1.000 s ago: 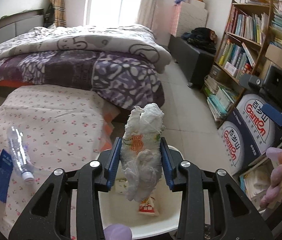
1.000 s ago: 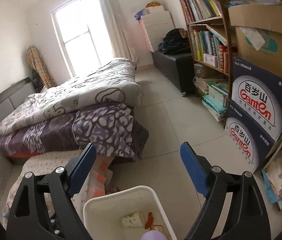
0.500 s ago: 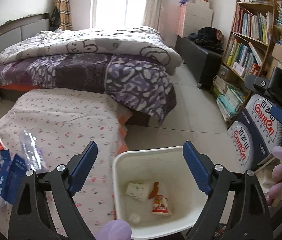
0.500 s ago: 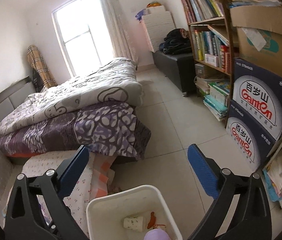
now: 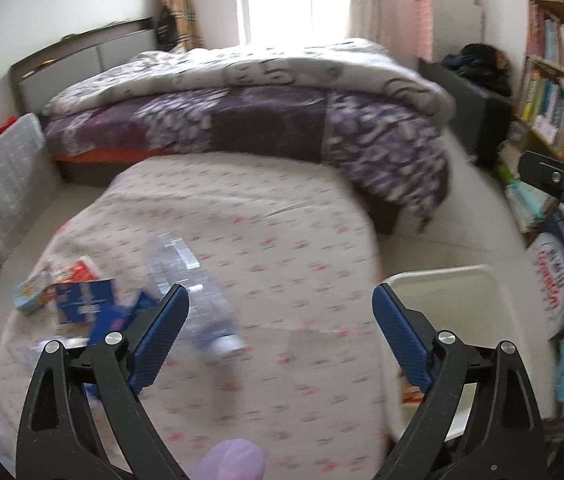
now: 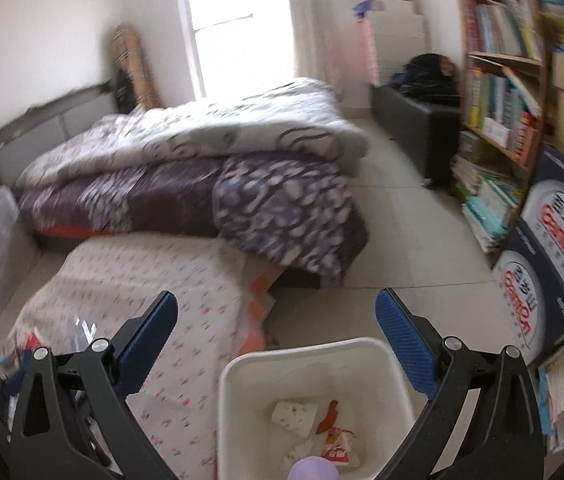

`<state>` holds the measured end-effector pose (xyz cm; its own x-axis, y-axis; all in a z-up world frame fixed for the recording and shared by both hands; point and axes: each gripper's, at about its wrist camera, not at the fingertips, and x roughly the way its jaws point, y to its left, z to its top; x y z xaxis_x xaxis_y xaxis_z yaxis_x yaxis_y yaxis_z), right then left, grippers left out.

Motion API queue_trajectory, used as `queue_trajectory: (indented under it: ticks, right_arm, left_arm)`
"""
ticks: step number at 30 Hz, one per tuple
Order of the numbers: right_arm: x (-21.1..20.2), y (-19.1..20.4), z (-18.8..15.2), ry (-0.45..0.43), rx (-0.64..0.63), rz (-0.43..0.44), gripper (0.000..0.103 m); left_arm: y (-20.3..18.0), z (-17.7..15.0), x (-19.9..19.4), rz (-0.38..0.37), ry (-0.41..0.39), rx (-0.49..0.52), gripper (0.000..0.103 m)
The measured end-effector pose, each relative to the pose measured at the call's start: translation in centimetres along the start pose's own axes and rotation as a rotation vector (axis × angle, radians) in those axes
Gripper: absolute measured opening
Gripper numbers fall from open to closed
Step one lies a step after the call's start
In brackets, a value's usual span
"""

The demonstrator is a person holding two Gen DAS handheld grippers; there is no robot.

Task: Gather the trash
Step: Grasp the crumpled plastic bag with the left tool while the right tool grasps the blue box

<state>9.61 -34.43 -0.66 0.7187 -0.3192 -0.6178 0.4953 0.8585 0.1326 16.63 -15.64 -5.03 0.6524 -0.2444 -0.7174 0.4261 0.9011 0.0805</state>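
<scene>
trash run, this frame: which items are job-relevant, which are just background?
Job:
- white bin, holding wrappers and a crumpled cup
- clear plastic bottle on the floral-covered surface
- blue packets beside it

Background:
- bed
- bookshelf
- water cartons

My bin [image 6: 310, 364] stands right of the low table [image 5: 261, 220], where a bottle [image 5: 201, 288] and wrappers [image 5: 81, 300] lie; the bed [image 5: 241, 120] sits behind.

Left gripper [image 5: 279, 312]: jaws have just been opening, crumpled bag gone from between them.
White bin [image 5: 442, 280]: shifted from 6 to 4 o'clock.
Bottle [image 5: 197, 292]: now centred.
</scene>
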Motion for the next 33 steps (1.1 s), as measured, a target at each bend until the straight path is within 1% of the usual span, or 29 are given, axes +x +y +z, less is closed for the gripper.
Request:
queue_trajectory:
  ticks: [3, 5, 8, 9, 13, 17, 19, 22, 26, 29, 30, 32, 33]
  right_arm:
    - [1.0, 2.8, -0.7, 0.040, -0.047, 0.026, 0.096]
    - [1.6, 4.7, -1.2, 0.064, -0.074, 0.052, 0.096]
    - [2.7, 7.4, -2.1, 0.112, -0.099, 0.094, 0.096]
    - [3.0, 8.0, -2.2, 0.125, -0.099, 0.106, 0.096]
    - [4.7, 11.1, -3.5, 0.209, -0.084, 0.165, 0.096]
    - [5.7, 13.7, -4.7, 0.255, -0.087, 0.203, 0.096]
    - [5.9, 15.0, -5.2, 0.269, -0.092, 0.229, 0.096]
    - [6.0, 16.9, -5.9, 0.289, -0.100, 0.272, 0.096]
    - [6.5, 19.2, -7.0, 0.330, -0.110, 0.318, 0.096]
    - [7.2, 20.8, -8.0, 0.383, -0.109, 0.343, 0.096]
    - [7.5, 21.4, -8.4, 0.406, -0.102, 0.352, 0.096]
    - [8.0, 22.3, -9.0, 0.436, -0.085, 0.366, 0.096]
    - [8.4, 23.0, -9.3, 0.457, -0.074, 0.375, 0.096]
  left_arm:
    - [2.8, -0.5, 0.5, 0.063, 0.040, 0.007, 0.089]
    - [4.9, -0.9, 0.8, 0.103, 0.065, -0.006, 0.089]
    - [8.7, -1.6, 1.0, 0.142, 0.105, -0.072, 0.090]
    - [10.4, -1.9, 1.1, 0.156, 0.123, -0.107, 0.090]
    - [14.8, -3.3, 1.1, 0.212, 0.174, -0.196, 0.090]
    - [18.5, -4.7, 1.1, 0.263, 0.209, -0.291, 0.092]
    - [20.5, -5.6, 1.5, 0.275, 0.241, -0.350, 0.092]
    - [23.2, -7.2, 2.3, 0.248, 0.295, -0.459, 0.092]
    - [26.4, -9.3, 3.5, 0.139, 0.372, -0.647, 0.092]
    - [27.3, -10.4, 4.5, 0.092, 0.422, -0.697, 0.088]
    - [27.6, -10.7, 4.7, 0.077, 0.426, -0.718, 0.085]
    - [27.9, -11.0, 4.5, 0.046, 0.416, -0.739, 0.071]
    - [28.1, -11.0, 4.3, 0.028, 0.413, -0.741, 0.058]
